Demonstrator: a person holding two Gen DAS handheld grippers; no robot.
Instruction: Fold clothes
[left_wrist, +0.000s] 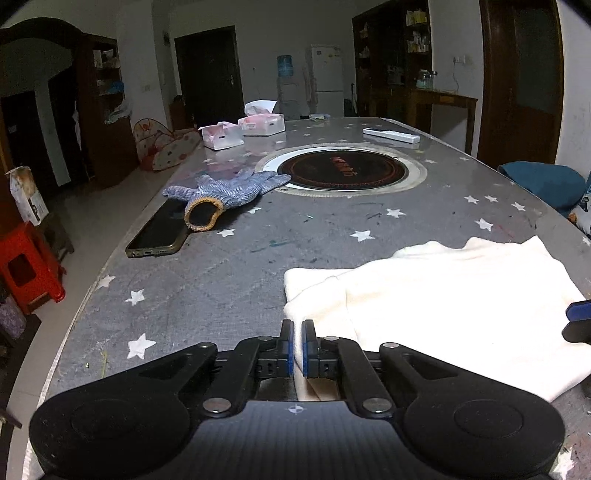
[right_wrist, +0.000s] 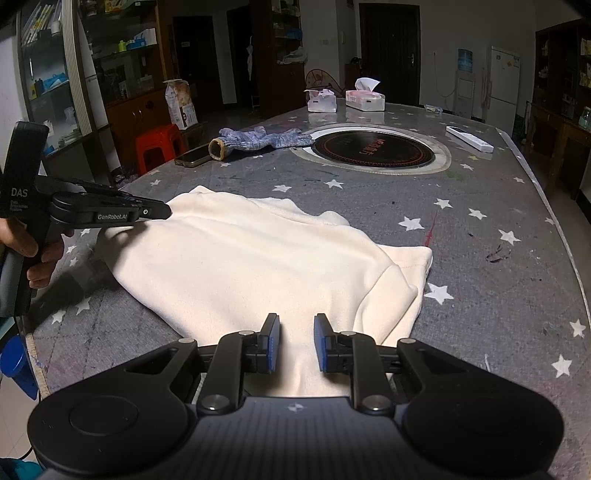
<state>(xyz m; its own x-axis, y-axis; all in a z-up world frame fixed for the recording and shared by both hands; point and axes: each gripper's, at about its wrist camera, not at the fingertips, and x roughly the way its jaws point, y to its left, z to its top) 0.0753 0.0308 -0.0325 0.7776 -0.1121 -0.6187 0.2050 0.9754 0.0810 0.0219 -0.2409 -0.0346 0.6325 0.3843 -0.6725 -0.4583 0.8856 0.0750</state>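
The left tongs (left_wrist: 298, 341) point downward at a slant, their blue-padded jaws drawn almost together, pinching a thin edge of the cream garment (left_wrist: 461, 295) between the pads. In the right wrist view the same tongs reach in from the left side, tips closed, and a bare hand (right_wrist: 35, 254) curls its fingers around their dark handle. The right tongs (right_wrist: 296, 341) also tilt downward, jaws parted by a narrow gap that is filled with a bunched fold of the garment, the blue pads pressing on either side.
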